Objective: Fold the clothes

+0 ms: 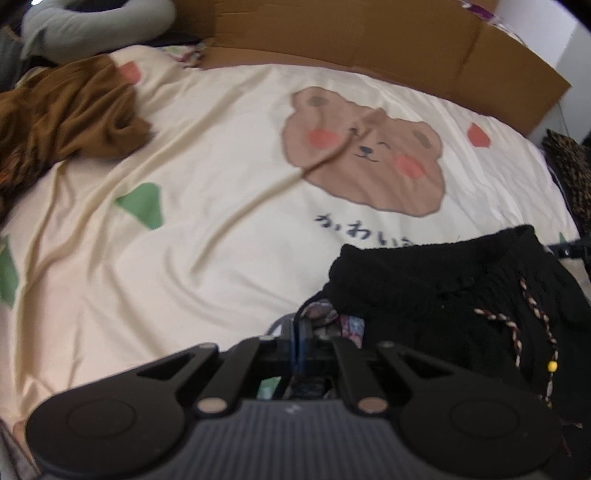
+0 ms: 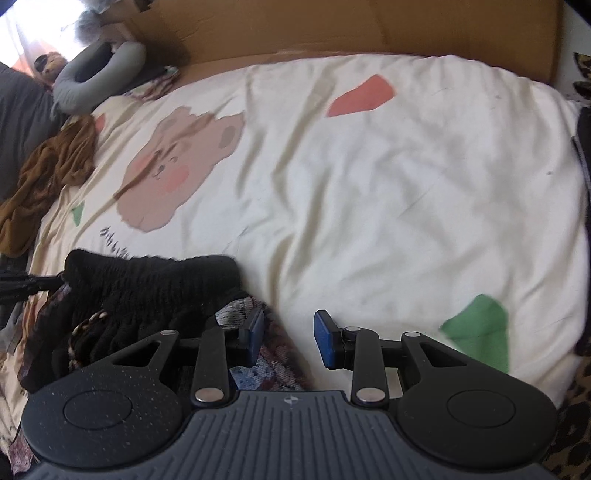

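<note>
A black garment point(image 1: 424, 288) with a smocked waistband, patterned lining and a braided drawstring point(image 1: 517, 325) lies bunched at the near edge of the bed. My left gripper point(image 1: 300, 343) has its blue pads pressed together at the garment's left corner, pinching the fabric edge. In the right wrist view the same garment point(image 2: 147, 288) sits at the lower left. My right gripper point(image 2: 290, 338) is open just right of the waistband. Its left finger point(image 2: 255, 332) hovers over the patterned fabric and its right finger point(image 2: 325, 339) over bare sheet; nothing sits between them.
The cream bear-print bedsheet point(image 1: 184, 240) is creased. A crumpled brown garment point(image 1: 66, 110) lies at the far left, beside a grey curved pillow point(image 1: 92, 26). A cardboard sheet point(image 1: 369, 37) stands along the far side. Leopard-print fabric point(image 1: 569, 166) borders the right edge.
</note>
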Motion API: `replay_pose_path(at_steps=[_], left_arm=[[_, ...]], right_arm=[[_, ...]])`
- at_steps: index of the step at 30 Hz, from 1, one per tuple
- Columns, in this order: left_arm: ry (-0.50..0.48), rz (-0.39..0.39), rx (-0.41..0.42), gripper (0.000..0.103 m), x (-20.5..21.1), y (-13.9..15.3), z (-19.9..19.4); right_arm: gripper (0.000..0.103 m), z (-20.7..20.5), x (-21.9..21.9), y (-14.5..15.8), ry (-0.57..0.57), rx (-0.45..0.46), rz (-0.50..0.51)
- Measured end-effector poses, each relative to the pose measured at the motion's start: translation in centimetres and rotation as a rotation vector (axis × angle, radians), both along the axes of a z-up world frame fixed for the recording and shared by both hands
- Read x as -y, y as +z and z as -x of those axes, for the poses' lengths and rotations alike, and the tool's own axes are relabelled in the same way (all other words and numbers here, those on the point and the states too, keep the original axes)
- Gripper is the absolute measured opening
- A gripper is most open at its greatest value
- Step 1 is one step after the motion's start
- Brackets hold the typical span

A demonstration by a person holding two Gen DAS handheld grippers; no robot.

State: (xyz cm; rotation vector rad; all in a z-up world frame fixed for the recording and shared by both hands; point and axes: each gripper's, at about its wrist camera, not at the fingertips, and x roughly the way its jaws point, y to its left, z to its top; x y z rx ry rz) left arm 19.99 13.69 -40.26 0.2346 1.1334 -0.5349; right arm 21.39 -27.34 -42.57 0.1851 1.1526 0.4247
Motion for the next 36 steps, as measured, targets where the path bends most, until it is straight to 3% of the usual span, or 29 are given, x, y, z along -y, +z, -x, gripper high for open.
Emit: replay_pose_path(at_steps=[8, 20, 21, 24, 31, 36], left_arm=[[0.065, -0.007, -0.013, 0.002, -2.2, -0.2, 0.1], [0.066, -0.006, -0.019, 0.002, -2.3, -0.5, 0.3], [0.066, -0.007, -0.019, 0.002, -2.3, -0.6, 0.4], [0.072, -0.005, 0.003, 0.002, -2.5, 0.0, 0.3], [0.1, 0.018, 0.066, 0.002, -3.2, 2.1, -0.2], [0.172, 0.098, 0.092, 0.002, -3.7, 3.7, -1.1]], right_arm=[[0.036, 0.6, -1.6, 0.2, 0.078, 0.011, 0.016], [0.035, 1.3, -4.1, -0.7, 0.207, -0.011, 0.073], [0.033, 1.4, -4.3, -0.8, 0.215, -0.008, 0.083], [0.004, 1.4, -4.4, -0.6, 0.226, -0.003, 0.117], [0.001, 1.8, -2.7, 2.5, 0.164, 0.089, 0.135], [0.0, 1.5, -1.5, 4.5, 0.112, 0.147, 0.155]])
